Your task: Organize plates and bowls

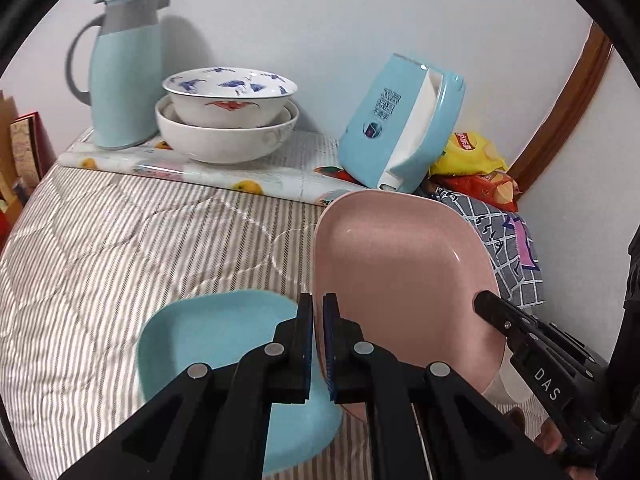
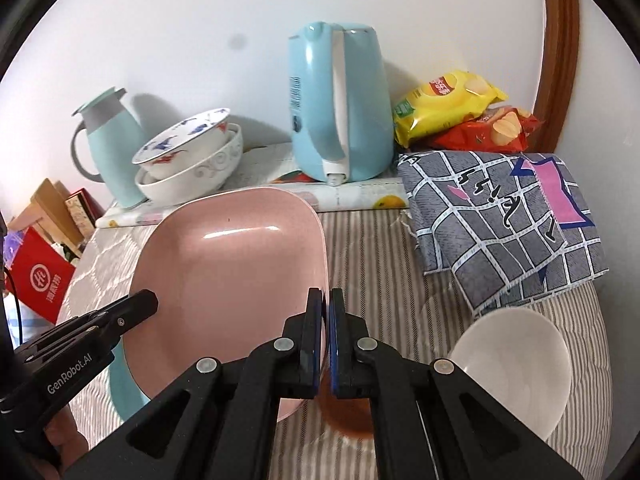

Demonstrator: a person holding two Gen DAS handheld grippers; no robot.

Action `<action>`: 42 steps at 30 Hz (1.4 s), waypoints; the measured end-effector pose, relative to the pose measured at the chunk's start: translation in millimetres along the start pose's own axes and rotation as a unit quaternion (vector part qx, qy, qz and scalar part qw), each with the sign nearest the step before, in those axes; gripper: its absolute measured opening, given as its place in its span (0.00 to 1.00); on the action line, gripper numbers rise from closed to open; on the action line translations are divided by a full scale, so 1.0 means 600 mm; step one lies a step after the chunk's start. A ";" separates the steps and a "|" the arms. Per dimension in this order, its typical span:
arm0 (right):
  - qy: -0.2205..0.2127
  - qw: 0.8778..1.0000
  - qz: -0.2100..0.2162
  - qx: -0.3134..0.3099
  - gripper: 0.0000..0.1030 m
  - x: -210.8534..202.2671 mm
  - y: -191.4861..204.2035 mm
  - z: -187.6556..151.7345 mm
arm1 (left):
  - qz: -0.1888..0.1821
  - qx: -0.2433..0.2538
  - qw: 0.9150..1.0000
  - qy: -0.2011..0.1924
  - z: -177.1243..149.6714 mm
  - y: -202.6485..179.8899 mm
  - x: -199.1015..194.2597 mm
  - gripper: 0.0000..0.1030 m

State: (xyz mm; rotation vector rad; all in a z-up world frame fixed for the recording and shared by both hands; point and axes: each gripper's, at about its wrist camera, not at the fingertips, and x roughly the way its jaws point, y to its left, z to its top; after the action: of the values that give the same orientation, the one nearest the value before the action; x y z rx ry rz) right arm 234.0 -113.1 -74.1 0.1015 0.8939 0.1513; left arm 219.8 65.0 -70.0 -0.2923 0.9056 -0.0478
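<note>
Pink plate (image 1: 400,264): I hold it lifted and tilted above the striped bed cover (image 1: 120,248), one pair of tongs on each side edge.
Left tongs (image 1: 318,308): clamped together on the plate's left rim; the rim runs between the two pads.
Right tongs (image 2: 326,304): clamped together on the plate's right rim; only a thin lip sits in the bite.
Blue plate (image 1: 208,332): lies flat on the bed cover, partly under the pink plate, likely the stacking target.
White bowl (image 2: 516,364): rests on the bed cover just right of my right tongs.
Stacked bowls (image 1: 226,120): two nested at the back on the fruit-print mat (image 1: 224,174), beside the blue flask (image 1: 120,76).
Risk, slip: both grips are shallow edge pinches on smooth glaze; uneven motion of my two hands could twist the plate out of one bite.
Risk, tilt: the plate slopes steeply, so its lower edge may strike the blue plate first and chip or shove it.
Risk, collision: a swing to the right could knock the white bowl.
Risk, soft base: the bed gives, so a stack set down here may sit crooked.
</note>
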 end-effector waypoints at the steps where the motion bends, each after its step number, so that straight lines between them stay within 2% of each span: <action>1: -0.003 1.000 0.001 -0.001 0.03 -0.007 0.003 -0.004 | 0.000 -0.001 1.000 -0.002 -0.004 0.002 -0.007 0.06; 11: -0.018 1.000 0.008 -0.012 0.03 -0.062 0.030 -0.034 | 0.002 -0.013 1.000 -0.022 -0.040 0.017 -0.067 0.06; 22: -0.025 0.999 0.011 -0.024 0.03 -0.093 0.050 -0.055 | 0.001 -0.029 0.999 -0.030 -0.069 0.035 -0.099 0.06; 42: -0.006 0.999 0.007 -0.041 0.03 -0.055 0.081 -0.063 | 0.009 -0.045 0.999 -0.014 -0.077 0.073 -0.074 0.06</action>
State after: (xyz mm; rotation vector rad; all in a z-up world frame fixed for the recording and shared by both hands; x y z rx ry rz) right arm 179.6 -70.0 -65.0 0.0327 0.8732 0.1996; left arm 152.6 103.9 -74.2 -0.3677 0.8836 0.0141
